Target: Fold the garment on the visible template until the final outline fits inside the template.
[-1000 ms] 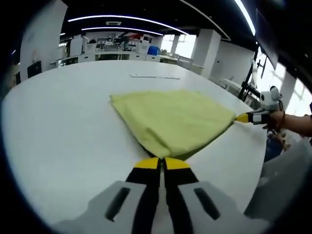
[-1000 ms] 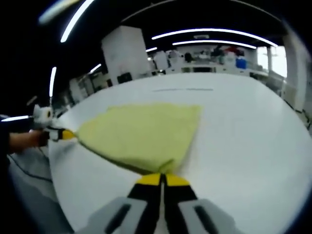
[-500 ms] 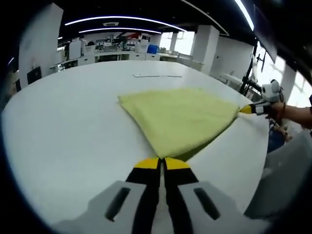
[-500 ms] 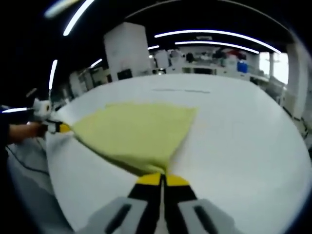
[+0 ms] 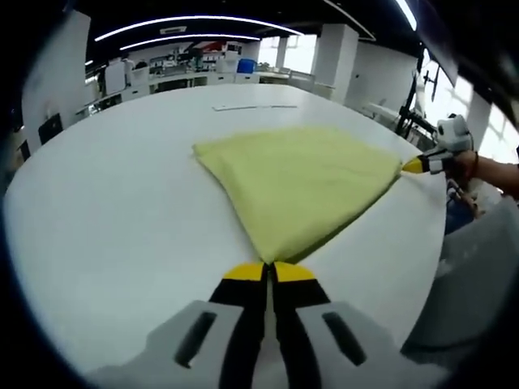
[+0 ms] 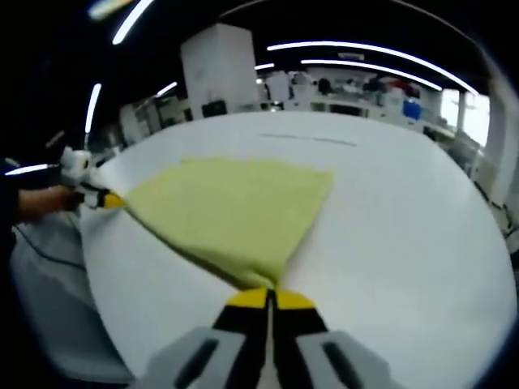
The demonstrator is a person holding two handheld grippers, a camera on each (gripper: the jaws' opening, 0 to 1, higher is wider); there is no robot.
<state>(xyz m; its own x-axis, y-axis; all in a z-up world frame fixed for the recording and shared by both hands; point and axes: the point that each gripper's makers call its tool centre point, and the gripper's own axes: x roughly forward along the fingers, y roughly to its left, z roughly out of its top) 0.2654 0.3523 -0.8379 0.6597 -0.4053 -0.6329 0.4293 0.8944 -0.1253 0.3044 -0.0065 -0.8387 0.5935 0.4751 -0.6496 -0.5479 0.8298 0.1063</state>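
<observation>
Left gripper [image 5: 269, 270] jaws are pressed together, pinching one near corner of the yellow garment [image 5: 300, 178]; right gripper [image 6: 270, 296] jaws likewise pinched on the opposite near corner, also seen at 3 o'clock in the left gripper view [image 5: 413, 165]. The cloth is stretched taut between both, fanning toward 12 o'clock over the white table [image 5: 105, 219]. A faint template line [image 5: 253, 106] is seen beyond the far edge at 12 o'clock. Both corners should be carried forward together at equal height, tension kept even so the fold lands straight, and released only once laid flat.
</observation>
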